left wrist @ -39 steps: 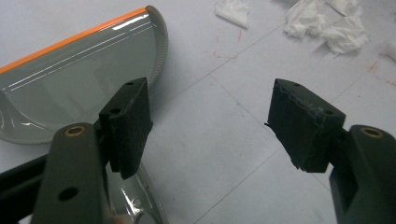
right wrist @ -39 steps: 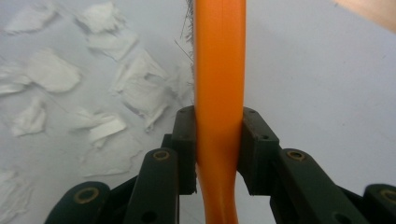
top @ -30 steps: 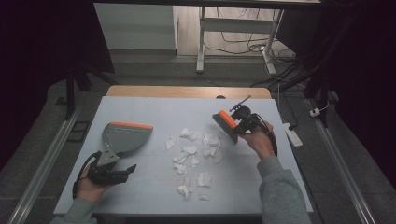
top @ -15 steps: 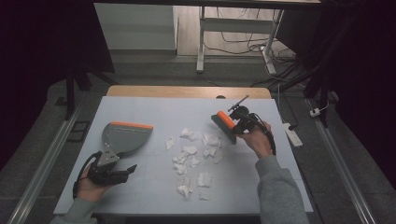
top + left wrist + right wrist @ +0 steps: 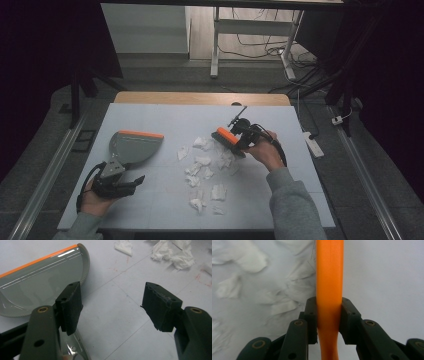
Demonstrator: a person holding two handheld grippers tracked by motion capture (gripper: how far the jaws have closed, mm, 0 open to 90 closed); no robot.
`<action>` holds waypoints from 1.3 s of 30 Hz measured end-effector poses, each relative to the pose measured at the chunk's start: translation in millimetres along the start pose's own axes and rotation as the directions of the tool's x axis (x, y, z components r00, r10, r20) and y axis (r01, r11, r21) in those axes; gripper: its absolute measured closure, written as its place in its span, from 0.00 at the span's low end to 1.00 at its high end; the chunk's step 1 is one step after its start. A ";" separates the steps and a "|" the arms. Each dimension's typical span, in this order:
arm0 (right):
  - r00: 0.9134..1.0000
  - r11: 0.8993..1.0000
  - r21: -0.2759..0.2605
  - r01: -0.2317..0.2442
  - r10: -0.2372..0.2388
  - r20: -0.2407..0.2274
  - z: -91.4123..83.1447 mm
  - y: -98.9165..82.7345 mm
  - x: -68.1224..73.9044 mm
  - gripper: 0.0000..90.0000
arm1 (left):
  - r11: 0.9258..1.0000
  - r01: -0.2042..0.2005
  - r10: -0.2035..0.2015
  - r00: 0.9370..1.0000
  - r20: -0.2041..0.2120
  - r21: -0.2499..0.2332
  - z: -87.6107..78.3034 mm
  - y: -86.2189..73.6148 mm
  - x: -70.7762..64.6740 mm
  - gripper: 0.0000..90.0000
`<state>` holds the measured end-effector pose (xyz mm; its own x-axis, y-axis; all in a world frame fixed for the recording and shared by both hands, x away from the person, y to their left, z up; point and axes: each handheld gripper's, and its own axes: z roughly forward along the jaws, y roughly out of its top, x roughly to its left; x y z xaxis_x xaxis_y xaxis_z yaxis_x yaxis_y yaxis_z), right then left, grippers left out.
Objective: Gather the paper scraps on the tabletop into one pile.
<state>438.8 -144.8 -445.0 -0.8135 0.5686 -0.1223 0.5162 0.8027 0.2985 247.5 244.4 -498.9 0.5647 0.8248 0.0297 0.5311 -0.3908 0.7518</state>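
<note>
A grey dustpan [image 5: 134,146] with an orange lip lies at the table's left, its handle pointing toward the person. My left gripper [image 5: 136,181] rests just behind that handle. In the left gripper view my left gripper [image 5: 112,302] stands open over bare table, the dustpan [image 5: 37,282] beside its left jaw. My right gripper [image 5: 241,138] is shut on an orange-backed brush [image 5: 227,136], held at the right edge of several white paper scraps [image 5: 205,165]. In the right gripper view the pads of my right gripper [image 5: 329,320] squeeze the brush [image 5: 329,277], with the scraps [image 5: 239,257] to its left.
The pale table top [image 5: 150,115] has a wooden strip along its far edge. A white power strip [image 5: 312,145] lies off the table's right side. Metal rails run along the floor on both sides. Cables and a table frame [image 5: 215,45] stand beyond.
My right hand has carried the brush a little to the left and nearer, up against the paper scraps. The left hand and dustpan have stayed put.
</note>
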 end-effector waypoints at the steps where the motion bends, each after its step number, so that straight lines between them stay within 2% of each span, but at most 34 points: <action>1: 1.000 1.000 -0.006 0.020 -0.020 -0.021 -1.3 -1.5 3.1 0.78 | 1.000 -0.001 0.001 1.000 0.000 0.000 0.1 0.1 -0.2 0.37; 4: 0.993 0.998 -0.020 0.060 -0.062 -0.104 -7.2 -6.6 15.4 0.78 | 1.000 -0.001 0.001 1.000 -0.001 0.005 0.9 0.0 -0.5 0.36; 5: 0.991 0.997 -0.035 0.074 -0.077 -0.107 -10.7 -8.5 17.9 0.78 | 1.000 -0.001 0.001 1.000 -0.002 0.007 1.2 0.1 -0.6 0.36; 7: 0.995 0.995 -0.093 0.043 -0.051 -0.087 -21.7 -11.1 18.9 0.78 | 1.000 -0.003 0.003 1.000 -0.001 0.007 1.5 0.2 -0.9 0.36; 9: 0.997 0.988 -0.153 0.008 -0.019 -0.071 -33.4 -12.0 13.9 0.78 | 1.000 -0.005 0.005 1.000 -0.001 0.008 1.7 0.4 -1.4 0.36; 11: 1.000 0.985 -0.173 -0.006 0.001 -0.031 -40.3 -10.3 8.1 0.78 | 1.000 -0.006 0.006 1.000 -0.001 0.009 1.9 0.6 -2.0 0.36; 14: 0.999 0.986 -0.165 -0.033 0.033 -0.002 -38.3 -5.0 -0.8 0.78 | 1.000 -0.005 0.005 1.000 0.001 0.010 2.4 0.4 -1.5 0.36; 17: 0.998 0.990 -0.130 -0.052 0.056 0.029 -25.4 4.3 -6.7 0.78 | 1.000 -0.004 0.004 1.000 0.004 0.009 2.4 0.2 -0.6 0.36; 21: 0.997 0.998 -0.049 -0.038 0.041 0.067 0.4 20.4 -10.9 0.78 | 1.000 -0.004 0.004 1.000 0.006 0.009 2.9 0.4 -0.1 0.36; 23: 0.997 0.999 -0.028 -0.036 0.038 0.068 9.7 26.7 -12.0 0.78 | 1.000 -0.004 0.004 1.000 0.006 0.007 2.9 0.5 0.1 0.36; 25: 0.998 0.998 -0.032 -0.049 0.050 0.035 12.6 33.0 -10.8 0.78 | 1.000 -0.004 0.004 1.000 0.008 0.005 2.5 0.5 0.5 0.36; 28: 1.000 1.000 0.004 0.017 -0.017 0.025 14.5 40.0 0.5 0.78 | 1.000 -0.006 0.006 1.000 0.009 0.004 2.4 0.4 0.9 0.36; 30: 0.999 0.999 0.031 0.044 -0.044 -0.011 13.3 39.9 9.8 0.78 | 1.000 -0.005 0.005 1.000 0.008 0.004 2.2 0.3 0.9 0.36; 32: 0.996 0.996 0.047 0.080 -0.079 -0.040 9.4 36.8 17.0 0.78 | 1.000 -0.006 0.006 1.000 0.008 0.004 2.2 0.4 0.4 0.36; 35: 0.986 0.992 0.044 0.118 -0.111 -0.123 2.4 29.2 26.8 0.78 | 1.000 -0.010 0.009 1.000 0.007 0.006 2.3 0.4 -0.4 0.36; 37: 0.989 0.992 0.019 0.121 -0.119 -0.093 -4.9 25.4 29.6 0.78 | 1.000 -0.007 0.007 1.000 0.006 0.006 2.7 0.5 -0.3 0.36; 39: 0.993 0.996 -0.040 0.079 -0.082 -0.081 -12.1 24.2 24.4 0.78 | 1.000 -0.006 0.006 1.000 0.005 0.007 2.8 0.6 -0.4 0.36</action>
<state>428.2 -113.6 -429.3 -0.8721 0.4844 -0.0697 0.4390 0.8373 0.3258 249.4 242.7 -500.3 0.5713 0.8202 0.0311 0.5317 -0.3987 0.7472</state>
